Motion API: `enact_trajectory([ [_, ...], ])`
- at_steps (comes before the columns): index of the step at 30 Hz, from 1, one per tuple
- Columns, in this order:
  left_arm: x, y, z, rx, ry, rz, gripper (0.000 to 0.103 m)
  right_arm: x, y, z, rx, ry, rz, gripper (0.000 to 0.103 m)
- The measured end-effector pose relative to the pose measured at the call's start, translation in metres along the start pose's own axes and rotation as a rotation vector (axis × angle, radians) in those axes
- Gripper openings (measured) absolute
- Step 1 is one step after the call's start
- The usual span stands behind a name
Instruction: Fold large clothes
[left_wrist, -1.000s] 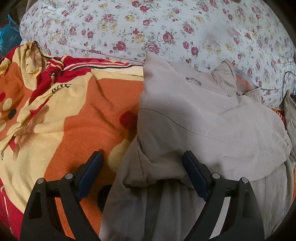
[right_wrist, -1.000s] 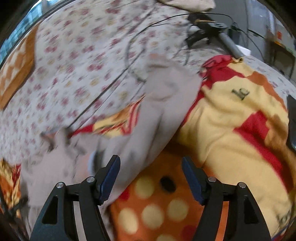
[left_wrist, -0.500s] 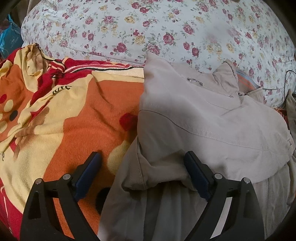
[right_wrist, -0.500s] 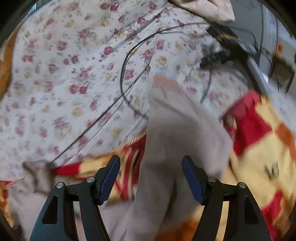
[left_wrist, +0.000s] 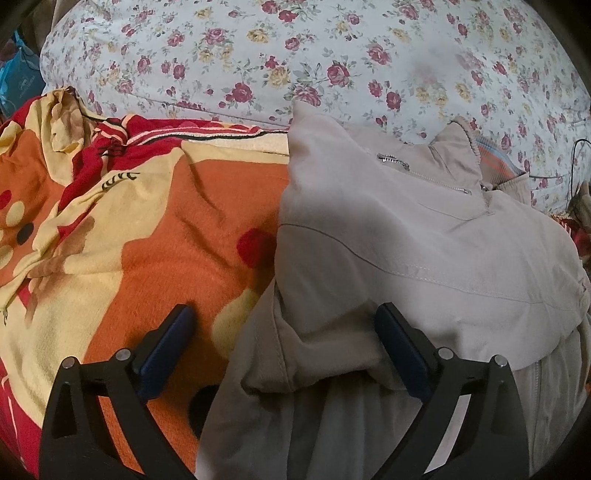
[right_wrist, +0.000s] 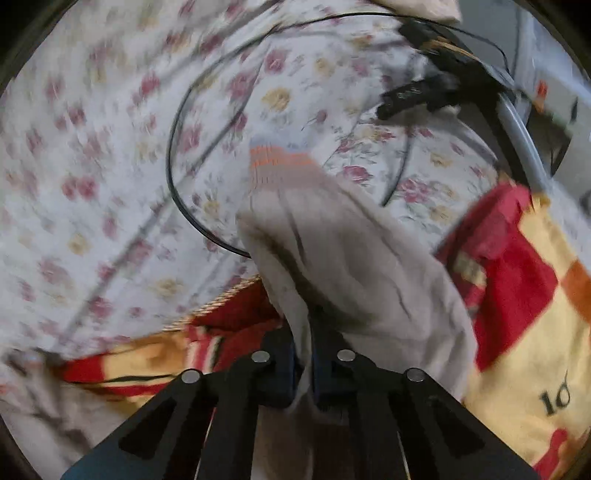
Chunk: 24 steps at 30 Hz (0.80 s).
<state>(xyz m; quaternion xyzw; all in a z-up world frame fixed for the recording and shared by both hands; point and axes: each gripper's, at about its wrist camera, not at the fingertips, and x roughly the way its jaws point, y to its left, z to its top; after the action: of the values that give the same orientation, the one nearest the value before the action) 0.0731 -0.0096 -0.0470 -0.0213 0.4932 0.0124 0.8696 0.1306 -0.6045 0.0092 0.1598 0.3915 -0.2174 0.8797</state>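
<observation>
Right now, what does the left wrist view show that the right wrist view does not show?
Only the left wrist view shows the jacket body lying flat with its zipper and collar, and the left tool, whose jaws are opening around a fold without pressing it.

Only the right wrist view shows the right tool shut on the sleeve with its striped cuff, plus a black cable.

Both show the beige jacket, the orange and red blanket and the floral sheet.

The jacket (left_wrist: 406, 240) lies right of the blanket (left_wrist: 147, 240), seemingly overlapping it, the sheet (left_wrist: 332, 55) behind both.
</observation>
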Motion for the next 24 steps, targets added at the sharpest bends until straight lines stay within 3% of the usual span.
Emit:
enact_trajectory([
  [5, -0.009, 0.009, 0.004, -0.048, -0.009, -0.040, 0.099, -0.066, -0.008, -0.007, 0.030, -0.039, 0.285, 0.003],
  [9, -0.032, 0.021, 0.008, -0.113, -0.078, -0.111, 0.099, -0.126, 0.018, -0.009, -0.040, -0.078, 0.470, 0.000],
  [12, -0.042, 0.023, 0.008, -0.114, -0.111, -0.114, 0.099, -0.166, 0.050, -0.011, -0.122, -0.101, 0.578, 0.000],
  [15, -0.038, 0.026, 0.005, -0.125, -0.081, -0.118, 0.099, -0.182, 0.093, -0.019, -0.258, -0.141, 0.477, 0.003],
  [16, -0.037, 0.029, 0.004, -0.135, -0.073, -0.124, 0.099, -0.178, 0.102, -0.018, -0.276, -0.145, 0.444, 0.014],
  [17, -0.036, 0.030, 0.004, -0.147, -0.066, -0.131, 0.099, -0.170, 0.108, -0.020, -0.294, -0.134, 0.410, 0.044],
  [19, -0.036, 0.033, 0.004, -0.161, -0.059, -0.134, 0.099, -0.144, 0.119, -0.024, -0.307, -0.098, 0.302, 0.073],
  [21, -0.033, 0.032, 0.004, -0.161, -0.052, -0.132, 0.099, -0.122, 0.121, -0.032, -0.323, -0.070, 0.234, 0.073],
  [24, -0.028, 0.026, 0.003, -0.139, -0.035, -0.127, 0.099, -0.094, 0.123, -0.039, -0.314, 0.005, 0.226, 0.073],
])
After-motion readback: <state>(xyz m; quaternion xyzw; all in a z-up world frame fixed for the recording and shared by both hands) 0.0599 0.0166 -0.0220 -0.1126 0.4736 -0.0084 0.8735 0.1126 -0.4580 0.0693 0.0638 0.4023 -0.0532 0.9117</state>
